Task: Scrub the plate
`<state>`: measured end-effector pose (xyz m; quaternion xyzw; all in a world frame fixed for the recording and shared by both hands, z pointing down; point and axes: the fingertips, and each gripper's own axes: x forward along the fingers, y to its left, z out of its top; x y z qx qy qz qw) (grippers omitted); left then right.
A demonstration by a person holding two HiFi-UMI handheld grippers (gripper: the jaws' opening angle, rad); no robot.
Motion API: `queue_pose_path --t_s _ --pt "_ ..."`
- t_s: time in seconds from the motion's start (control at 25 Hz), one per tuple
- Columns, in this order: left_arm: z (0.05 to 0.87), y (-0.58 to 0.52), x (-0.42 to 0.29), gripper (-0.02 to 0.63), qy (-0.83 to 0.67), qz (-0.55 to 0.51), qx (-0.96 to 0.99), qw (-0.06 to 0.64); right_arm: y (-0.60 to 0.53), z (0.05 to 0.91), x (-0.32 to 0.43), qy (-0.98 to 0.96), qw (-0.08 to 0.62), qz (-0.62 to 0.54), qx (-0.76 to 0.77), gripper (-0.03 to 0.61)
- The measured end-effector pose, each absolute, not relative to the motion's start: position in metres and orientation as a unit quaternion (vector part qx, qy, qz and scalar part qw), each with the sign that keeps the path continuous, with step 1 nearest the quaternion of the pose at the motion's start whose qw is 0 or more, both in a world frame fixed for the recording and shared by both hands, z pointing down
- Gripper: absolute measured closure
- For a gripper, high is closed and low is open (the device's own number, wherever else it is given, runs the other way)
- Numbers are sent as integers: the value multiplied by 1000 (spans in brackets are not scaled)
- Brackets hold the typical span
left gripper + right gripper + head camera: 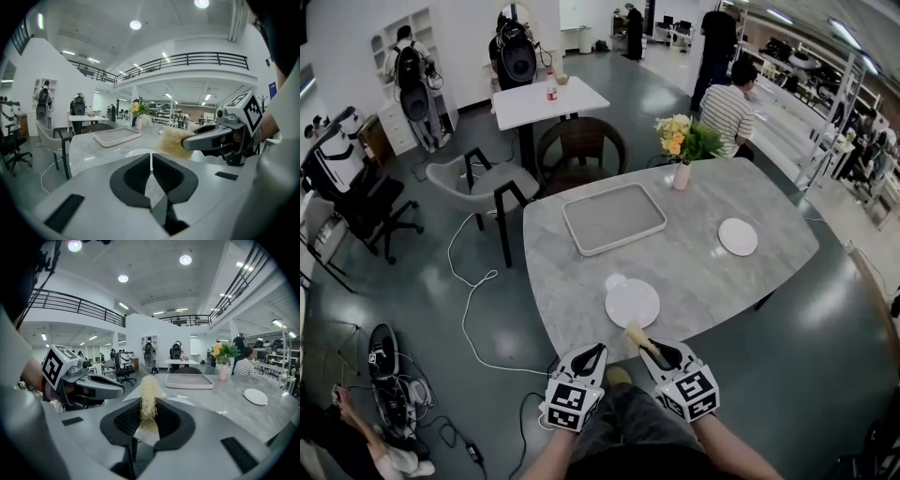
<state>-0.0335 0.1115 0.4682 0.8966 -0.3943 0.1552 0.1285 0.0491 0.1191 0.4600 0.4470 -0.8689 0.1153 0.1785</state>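
A round white plate (632, 303) lies on the grey marble table (703, 272) near its front edge, with a smaller white disc touching its upper left rim. My right gripper (651, 346) hovers just short of the table edge below the plate, shut on a yellow fibrous scrubber (636, 334). In the right gripper view the scrubber (149, 397) sticks up between the jaws (149, 412). My left gripper (596, 352) sits beside it to the left, jaws together with nothing between them (151, 165). In the left gripper view the scrubber (174, 142) is to the right, ahead of the jaws.
A grey rectangular tray (614, 217) rests at the table's middle back. A small white plate (738, 236) lies to the right, and a vase of flowers (681, 150) stands at the far edge. Chairs, a cable on the floor and several people surround the table.
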Motion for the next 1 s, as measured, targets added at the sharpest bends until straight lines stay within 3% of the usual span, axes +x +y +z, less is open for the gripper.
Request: queue_pose_path --t_s 1.0 --pt "459 166 -45 591 -396 151 900 107 173 442 38 -870 158 99 456 503"
